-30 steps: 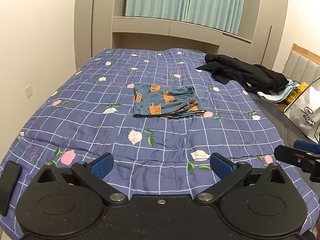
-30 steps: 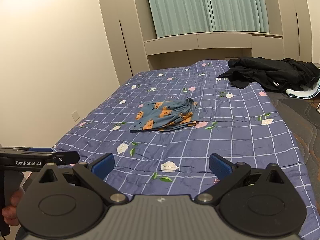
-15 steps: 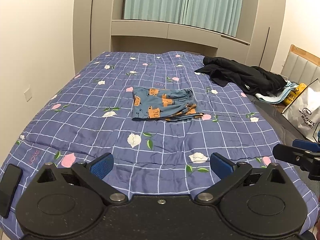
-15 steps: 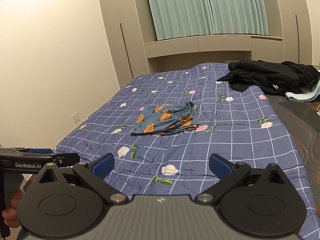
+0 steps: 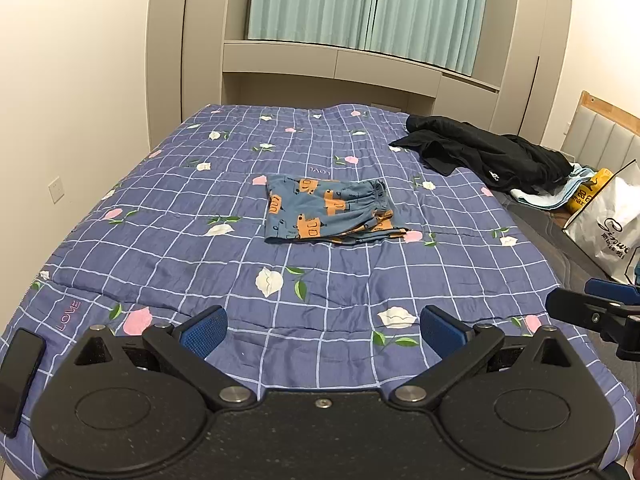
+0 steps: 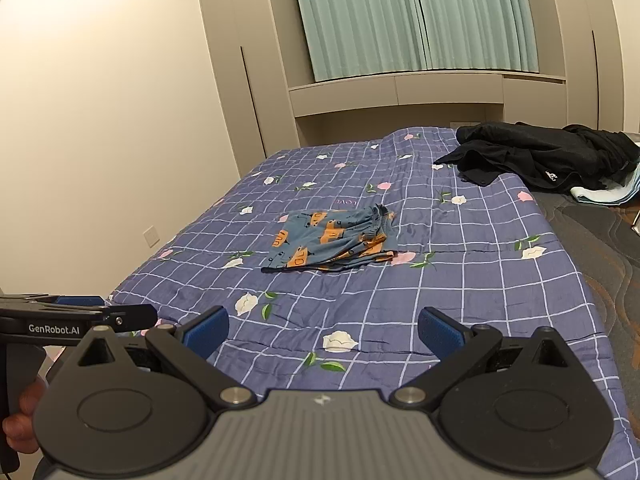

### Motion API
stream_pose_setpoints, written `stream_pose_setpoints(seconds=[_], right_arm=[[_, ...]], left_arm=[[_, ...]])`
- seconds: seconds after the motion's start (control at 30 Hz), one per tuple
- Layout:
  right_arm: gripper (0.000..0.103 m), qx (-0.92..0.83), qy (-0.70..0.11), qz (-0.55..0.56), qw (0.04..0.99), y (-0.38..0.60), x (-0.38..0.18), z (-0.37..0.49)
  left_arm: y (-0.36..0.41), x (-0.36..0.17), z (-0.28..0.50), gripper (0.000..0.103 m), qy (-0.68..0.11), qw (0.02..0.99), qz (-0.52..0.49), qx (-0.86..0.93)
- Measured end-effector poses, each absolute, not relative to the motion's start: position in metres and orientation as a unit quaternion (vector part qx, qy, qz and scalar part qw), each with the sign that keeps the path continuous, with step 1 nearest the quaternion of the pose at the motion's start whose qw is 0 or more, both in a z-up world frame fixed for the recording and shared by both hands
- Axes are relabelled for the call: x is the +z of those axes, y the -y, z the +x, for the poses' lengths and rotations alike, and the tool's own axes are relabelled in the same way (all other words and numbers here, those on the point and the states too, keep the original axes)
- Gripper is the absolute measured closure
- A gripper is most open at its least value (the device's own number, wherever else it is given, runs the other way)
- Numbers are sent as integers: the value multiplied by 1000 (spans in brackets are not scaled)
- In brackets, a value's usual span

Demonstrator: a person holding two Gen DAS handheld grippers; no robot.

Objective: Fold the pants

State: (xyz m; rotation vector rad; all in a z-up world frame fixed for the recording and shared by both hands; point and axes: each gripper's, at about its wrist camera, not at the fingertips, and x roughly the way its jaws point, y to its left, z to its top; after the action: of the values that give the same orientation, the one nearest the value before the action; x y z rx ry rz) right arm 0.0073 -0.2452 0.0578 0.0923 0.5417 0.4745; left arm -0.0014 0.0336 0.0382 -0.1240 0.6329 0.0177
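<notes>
Small blue pants with orange vehicle prints [image 5: 330, 210] [image 6: 332, 240] lie folded into a compact rectangle in the middle of the bed, waistband to the right. My left gripper [image 5: 322, 328] hovers open over the near edge of the quilt, well short of the pants, nothing between its blue pads. My right gripper [image 6: 322, 330] is likewise open and empty at the near edge. In the left wrist view the right gripper's finger [image 5: 592, 308] pokes in from the right; in the right wrist view the left gripper's body [image 6: 76, 318] shows at the left, held by a hand [image 6: 22, 426].
The blue checked floral quilt [image 5: 180, 248] covers the bed. A heap of black clothes [image 5: 488, 156] [image 6: 540, 152] lies at the far right, beside light blue cloth [image 5: 548, 200]. A white paper bag [image 5: 612, 228] stands right of the bed. A dark phone [image 5: 16, 376] rests at the near-left corner.
Both grippers have drawn back and risen a little from the bed, so the pants look smaller and farther. The pants have not moved, and both grippers stay open.
</notes>
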Motion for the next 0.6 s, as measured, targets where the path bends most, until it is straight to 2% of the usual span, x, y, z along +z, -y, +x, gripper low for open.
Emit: stream_pose_setpoints(seconds=[0.6], right_arm=[[0,234,-264,45,935,240,58,9]], left_arm=[[-34,38,-3,1,-311,948,-63,6]])
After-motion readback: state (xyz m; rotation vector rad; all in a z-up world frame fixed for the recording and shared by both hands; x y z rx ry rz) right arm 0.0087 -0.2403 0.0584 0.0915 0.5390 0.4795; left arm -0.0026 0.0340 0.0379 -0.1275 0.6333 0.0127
